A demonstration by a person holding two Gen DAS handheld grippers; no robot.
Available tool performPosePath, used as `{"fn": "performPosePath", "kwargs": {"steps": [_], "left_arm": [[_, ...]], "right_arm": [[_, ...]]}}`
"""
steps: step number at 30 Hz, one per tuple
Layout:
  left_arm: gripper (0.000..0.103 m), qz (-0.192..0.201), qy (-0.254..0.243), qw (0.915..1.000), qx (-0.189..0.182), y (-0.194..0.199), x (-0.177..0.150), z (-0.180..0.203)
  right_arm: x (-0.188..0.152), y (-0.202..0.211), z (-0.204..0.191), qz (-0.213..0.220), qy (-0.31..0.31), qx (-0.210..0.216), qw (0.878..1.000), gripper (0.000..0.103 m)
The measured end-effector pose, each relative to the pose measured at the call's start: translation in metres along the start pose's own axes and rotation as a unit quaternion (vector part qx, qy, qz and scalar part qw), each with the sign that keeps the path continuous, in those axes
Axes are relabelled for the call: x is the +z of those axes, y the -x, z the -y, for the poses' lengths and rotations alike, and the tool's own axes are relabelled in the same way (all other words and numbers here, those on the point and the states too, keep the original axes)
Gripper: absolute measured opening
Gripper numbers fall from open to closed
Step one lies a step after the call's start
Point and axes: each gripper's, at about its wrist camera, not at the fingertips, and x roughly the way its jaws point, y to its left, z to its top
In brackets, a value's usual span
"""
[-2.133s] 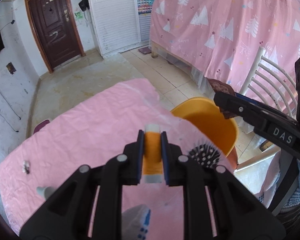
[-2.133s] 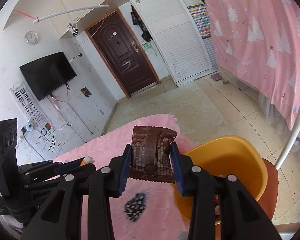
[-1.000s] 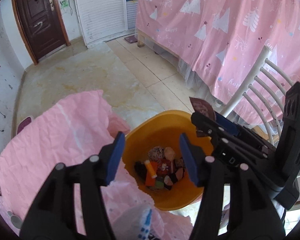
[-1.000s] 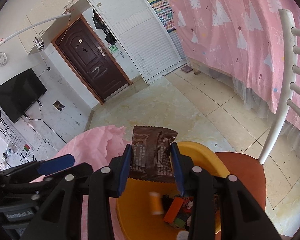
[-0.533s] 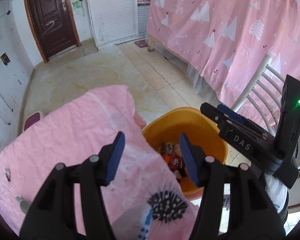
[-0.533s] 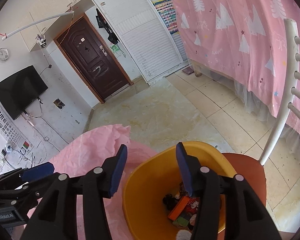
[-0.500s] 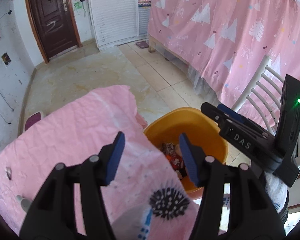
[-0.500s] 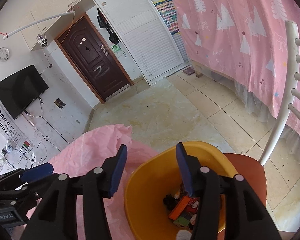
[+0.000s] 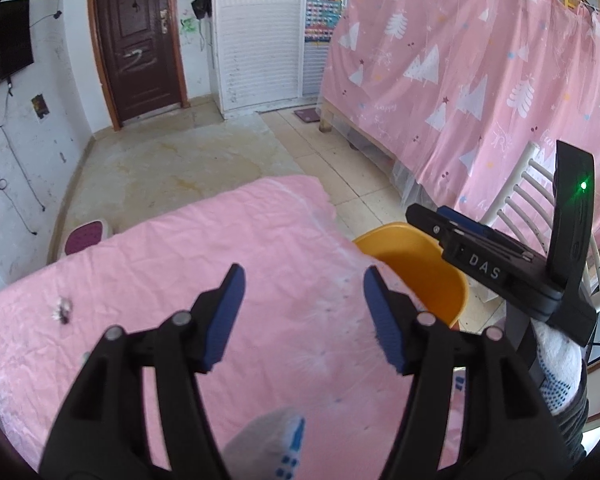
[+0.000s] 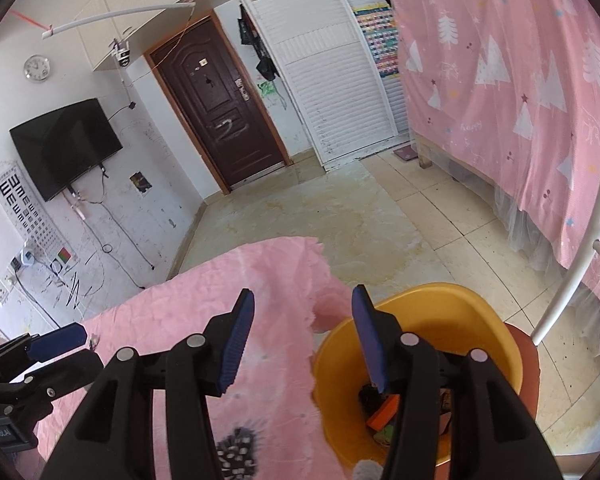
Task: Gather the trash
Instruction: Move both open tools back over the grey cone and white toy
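My left gripper (image 9: 303,284) is open and empty above the pink tablecloth (image 9: 180,264). My right gripper (image 10: 302,308) is open and empty at the table's right edge, beside the orange bin (image 10: 452,308). The bin (image 9: 424,264) stands on a chair off the table's right side and holds several pieces of trash, among them an orange piece (image 10: 384,408). A small crumpled scrap (image 9: 63,307) lies on the cloth at the far left. The right gripper also shows in the left wrist view (image 9: 440,216), over the bin.
A white slatted chair back (image 9: 528,200) stands behind the bin. A pink curtain (image 10: 520,80) hangs on the right. A black spiky print (image 10: 236,452) marks the cloth near me. A small purple stool (image 9: 86,234) stands on the tiled floor beyond the table.
Both grippers have opened and dropped their loads, the orange tube and the brown wrapper, into the bin. Since then both have drawn back toward the table.
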Motion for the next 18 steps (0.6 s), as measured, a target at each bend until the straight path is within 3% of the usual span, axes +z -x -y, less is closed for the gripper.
{"fn": "performPosePath", "kwargs": {"steps": [18], "left_arm": [[0.059,0.021,0.070,0.9954,0.062,0.042,-0.022,-0.132]], "right_arm": [[-0.014,-0.016,-0.139,-0.040,0.100,0.032,0.994,0.041]]}}
